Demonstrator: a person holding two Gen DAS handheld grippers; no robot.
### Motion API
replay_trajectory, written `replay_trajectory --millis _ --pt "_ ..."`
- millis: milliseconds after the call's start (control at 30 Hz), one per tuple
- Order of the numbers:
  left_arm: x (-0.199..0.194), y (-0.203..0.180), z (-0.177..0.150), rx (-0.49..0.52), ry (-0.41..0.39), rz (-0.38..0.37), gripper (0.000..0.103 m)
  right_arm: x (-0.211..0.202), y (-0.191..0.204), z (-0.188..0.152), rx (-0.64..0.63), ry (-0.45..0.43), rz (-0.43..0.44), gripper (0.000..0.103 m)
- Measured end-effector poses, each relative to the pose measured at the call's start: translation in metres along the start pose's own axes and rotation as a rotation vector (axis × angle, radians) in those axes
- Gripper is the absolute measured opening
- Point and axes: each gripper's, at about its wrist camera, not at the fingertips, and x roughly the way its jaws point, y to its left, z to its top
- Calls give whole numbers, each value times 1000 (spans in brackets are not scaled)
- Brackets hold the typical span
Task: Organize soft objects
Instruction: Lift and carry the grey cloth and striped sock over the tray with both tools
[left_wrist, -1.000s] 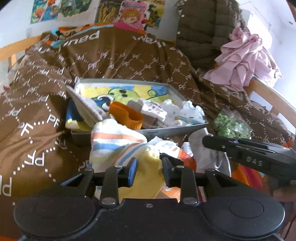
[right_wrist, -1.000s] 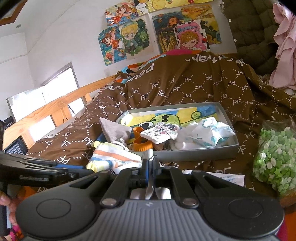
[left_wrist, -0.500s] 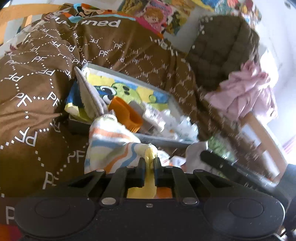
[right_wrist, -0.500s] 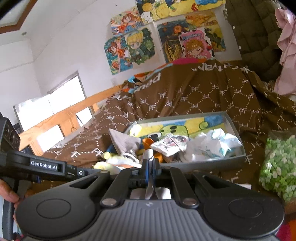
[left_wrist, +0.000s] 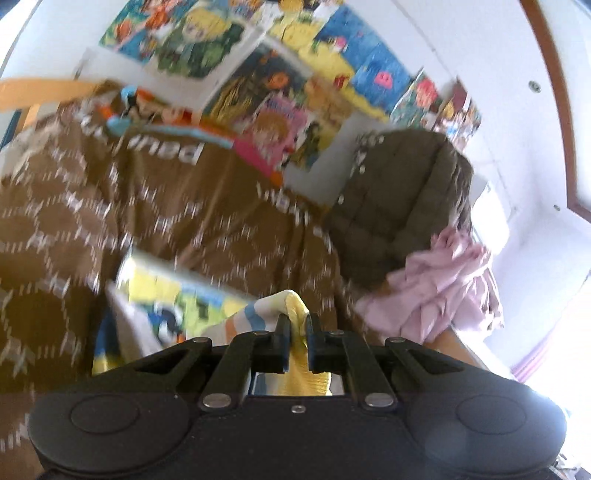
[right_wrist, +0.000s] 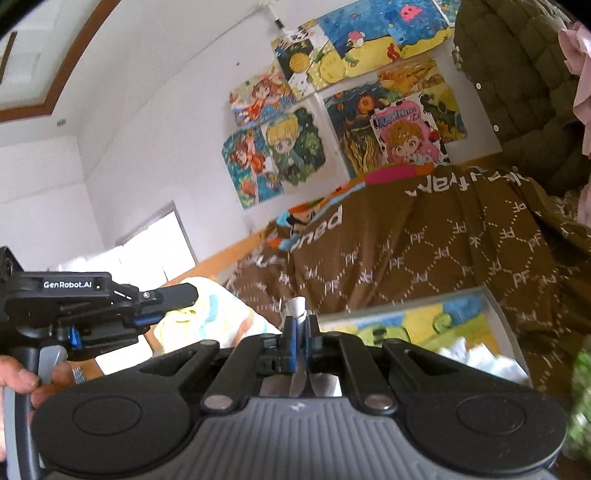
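Your left gripper (left_wrist: 296, 325) has its fingers pinched on the yellow toe of a striped sock (left_wrist: 258, 317), held above the near edge of the grey tray (right_wrist: 495, 306). Your right gripper (right_wrist: 300, 325) is clamped tight on a thin grey cloth (right_wrist: 295, 306). Left hand (right_wrist: 22, 376) grips its handle low at the frame edge. Sock: white with orange and blue bands, bunched. Tray sits on the brown bedspread (right_wrist: 424, 251); posters (right_wrist: 332, 125) cover the wall beyond. Left view is blurred.
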Motion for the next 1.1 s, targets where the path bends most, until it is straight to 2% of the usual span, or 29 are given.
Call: replay_trajectory --millis 167,367,600,800,933,1100 --pt "32 11 18 40 -50 0 8 50 -18 18 72 -1 5 5" --pt "69 48 12 16 -69 -4 8 104 -26 21 66 41 -38 5" --pt "97 89 -9 0 -4 38 9 143 -24 6 50 108 -111 5" --pt "115 103 -21 38 106 122 9 150 -21 -4 12 171 -160 5" --pt "124 110 -27 59 184 203 11 151 -25 -7 8 216 -195 10" --pt "123 110 -28 60 199 229 16 146 -28 -10 -23 257 -231 15"
